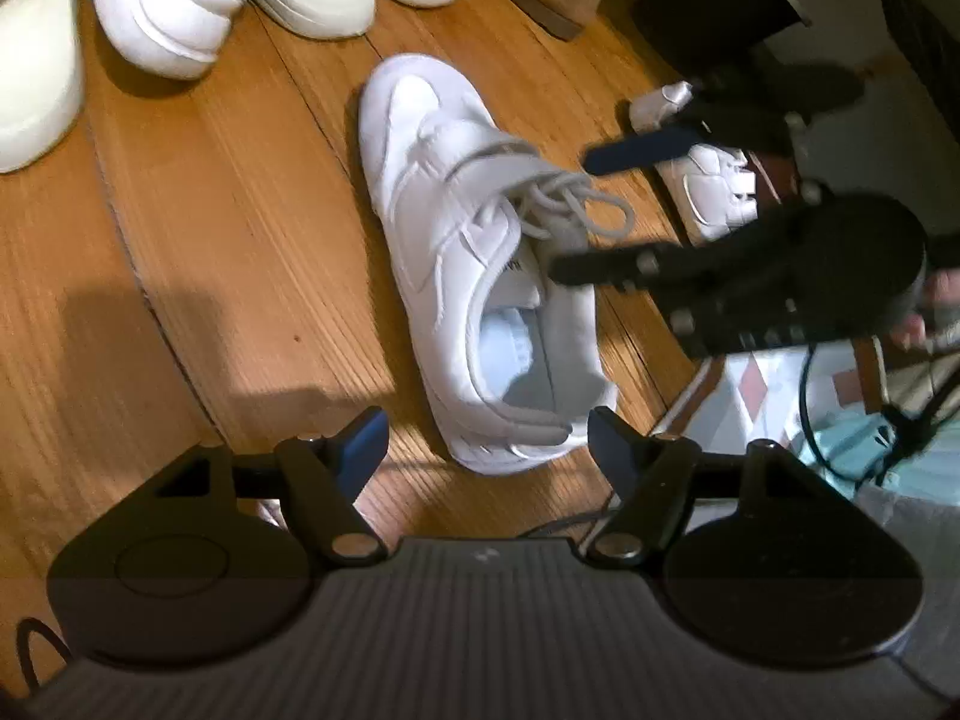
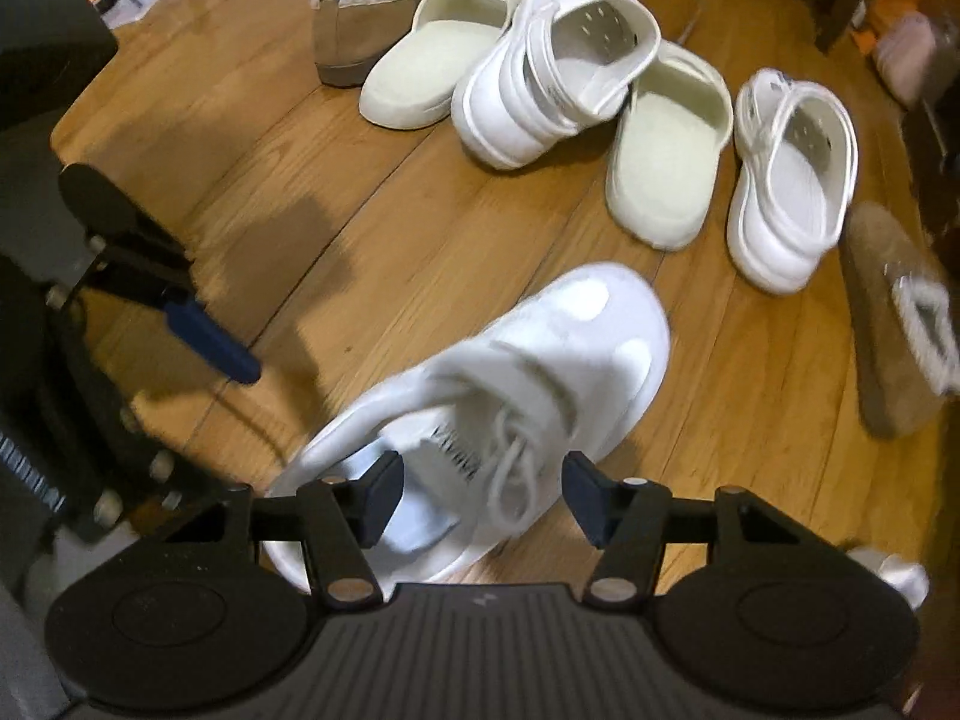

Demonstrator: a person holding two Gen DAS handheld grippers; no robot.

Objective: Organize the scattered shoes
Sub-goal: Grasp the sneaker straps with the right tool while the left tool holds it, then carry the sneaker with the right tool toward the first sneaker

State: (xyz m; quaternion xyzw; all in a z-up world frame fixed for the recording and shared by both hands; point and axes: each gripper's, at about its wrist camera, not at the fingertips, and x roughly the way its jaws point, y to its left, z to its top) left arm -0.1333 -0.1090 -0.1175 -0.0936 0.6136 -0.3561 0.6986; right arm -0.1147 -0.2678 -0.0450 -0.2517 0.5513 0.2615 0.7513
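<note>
White sneaker (image 1: 474,264) on the wood floor (image 1: 210,252), both grippers over it.

Its long axis runs toe-away, heel nearest the left gripper (image 1: 487,441); left jaws spread and empty, right gripper (image 2: 480,495) jaws apart astride the tongue, not pinching.

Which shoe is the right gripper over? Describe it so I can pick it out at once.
On the wooden floor, nearer than the cluster of cream slides and white clogs, lies a white sneaker. It sits below the right gripper, alone. Only it has tied laces and a broad strap across its top.
</note>
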